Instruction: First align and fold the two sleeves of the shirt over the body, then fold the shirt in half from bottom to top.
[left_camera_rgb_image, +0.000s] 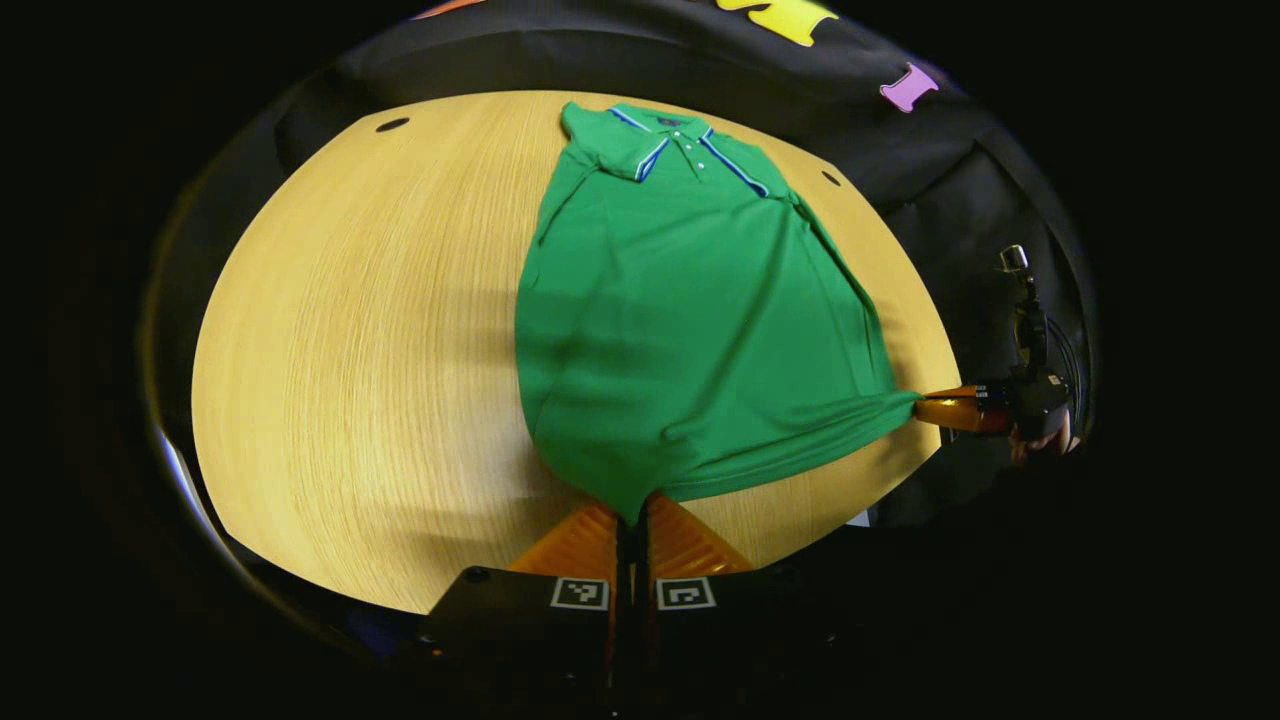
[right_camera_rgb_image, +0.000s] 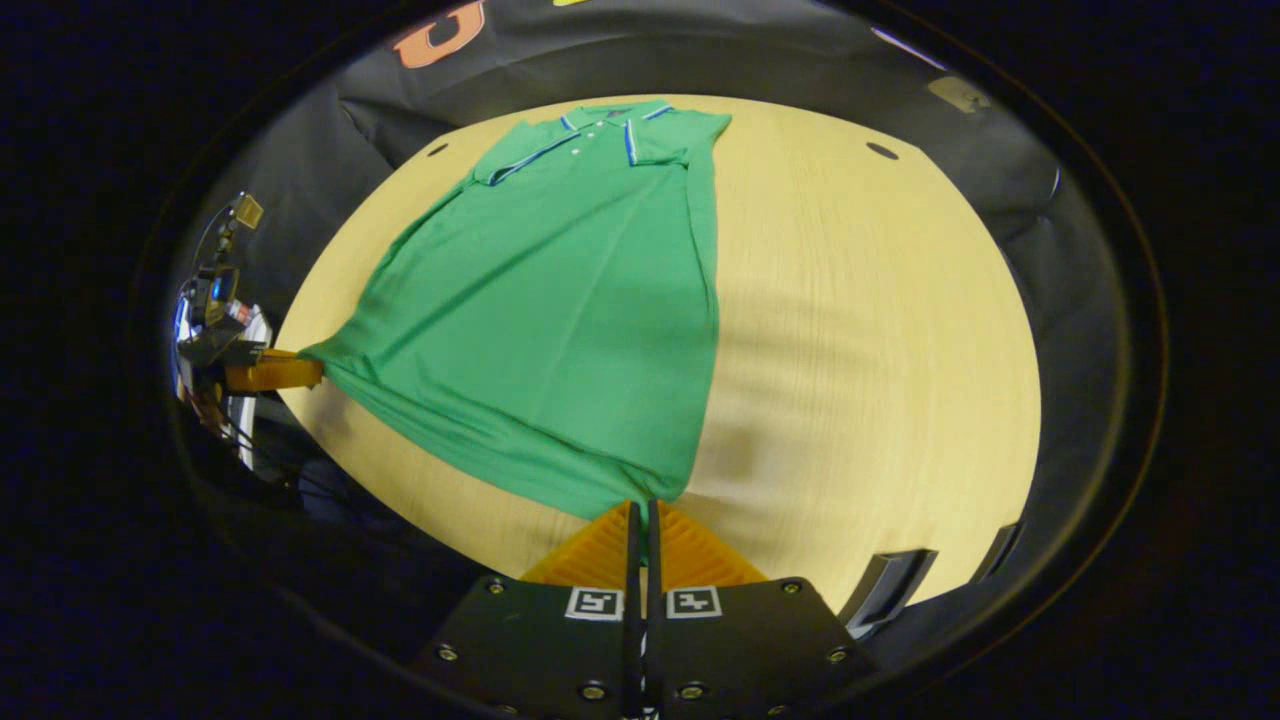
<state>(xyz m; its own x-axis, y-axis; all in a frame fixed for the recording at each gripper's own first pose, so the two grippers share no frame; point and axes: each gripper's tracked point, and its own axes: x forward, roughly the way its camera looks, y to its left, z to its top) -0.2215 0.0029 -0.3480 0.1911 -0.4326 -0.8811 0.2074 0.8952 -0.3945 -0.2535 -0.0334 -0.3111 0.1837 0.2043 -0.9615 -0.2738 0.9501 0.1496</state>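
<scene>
Left claw (left_camera_rgb_image: 633, 518) at the bottom of the left gripper view, fingers together, clamped on the hem of the green polo shirt (left_camera_rgb_image: 680, 320) at one bottom corner. Hem cloth bunches into a small peak right where the fingers (left_camera_rgb_image: 585, 540) meet. Right claw (right_camera_rgb_image: 640, 512) at the bottom of the right gripper view, same state: fingers pressed together on the shirt hem at the other bottom corner.

Shirt (right_camera_rgb_image: 560, 310) lies front up on the wooden desk (left_camera_rgb_image: 370, 350), hem end nearest the claws, collar end farthest. Hem pulled taut between the two corners, with shallow wrinkles running up from each pinched point. Sleeves already folded in over the body, so the sides run as fairly straight edges from hem to shoulders.

In the left gripper view the right claw (left_camera_rgb_image: 925, 405) shows off the shirt's far hem corner, at the desk edge, a hand behind it. In the right gripper view the left claw (right_camera_rgb_image: 305, 368) shows likewise at the shirt's other hem corner.

Beyond the shirt body: the collar (left_camera_rgb_image: 665, 135) with blue-and-white trim and a buttoned placket, close to the desk's far edge. Small dark holes (left_camera_rgb_image: 392, 125) in the desk on either side of the collar. Black cloth wall (left_camera_rgb_image: 600, 60) behind the desk.
</scene>
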